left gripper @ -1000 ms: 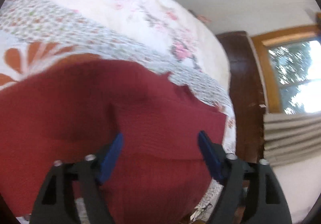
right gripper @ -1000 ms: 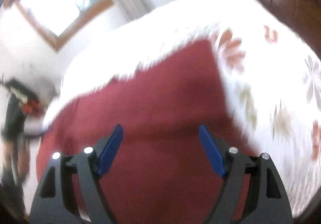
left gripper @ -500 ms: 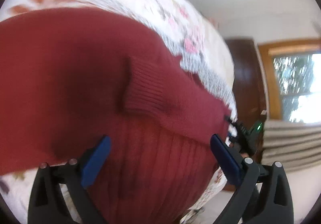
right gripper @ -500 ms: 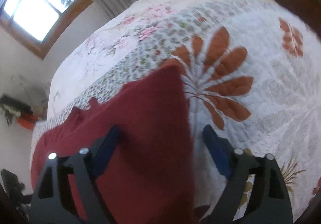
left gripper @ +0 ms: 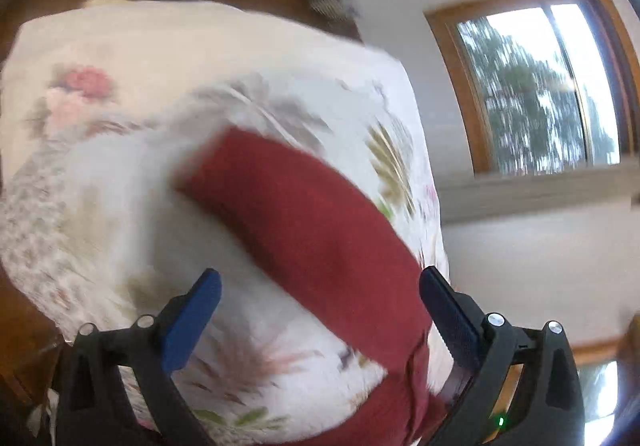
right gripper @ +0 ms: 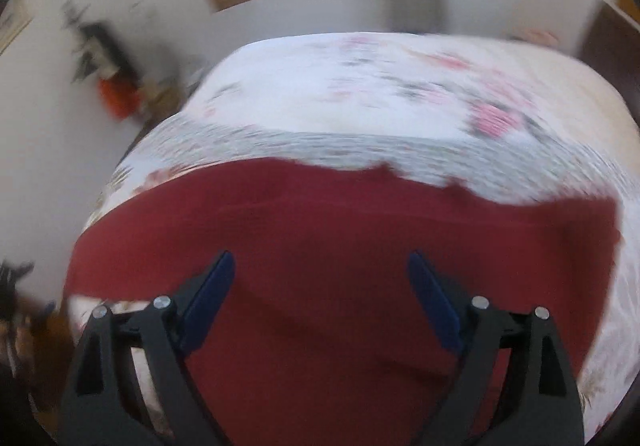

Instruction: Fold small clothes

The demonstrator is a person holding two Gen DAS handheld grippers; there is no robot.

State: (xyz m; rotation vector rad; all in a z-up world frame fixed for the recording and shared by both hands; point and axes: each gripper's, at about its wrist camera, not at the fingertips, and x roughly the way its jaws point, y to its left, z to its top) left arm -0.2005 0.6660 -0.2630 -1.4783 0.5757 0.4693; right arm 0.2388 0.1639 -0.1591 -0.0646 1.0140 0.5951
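Both wrist views are swinging since a second ago; the left gripper [left gripper: 320, 310] and right gripper [right gripper: 320, 286] are hovering released over the soft, limp red sweater [right gripper: 340, 246] lying on the floral quilt [right gripper: 380, 94]; a hem corner looks best for gripping.

- No readable text, labels, brands, numbers or signs anywhere in either view.
- Both views blurred by motion; no lettering made out.
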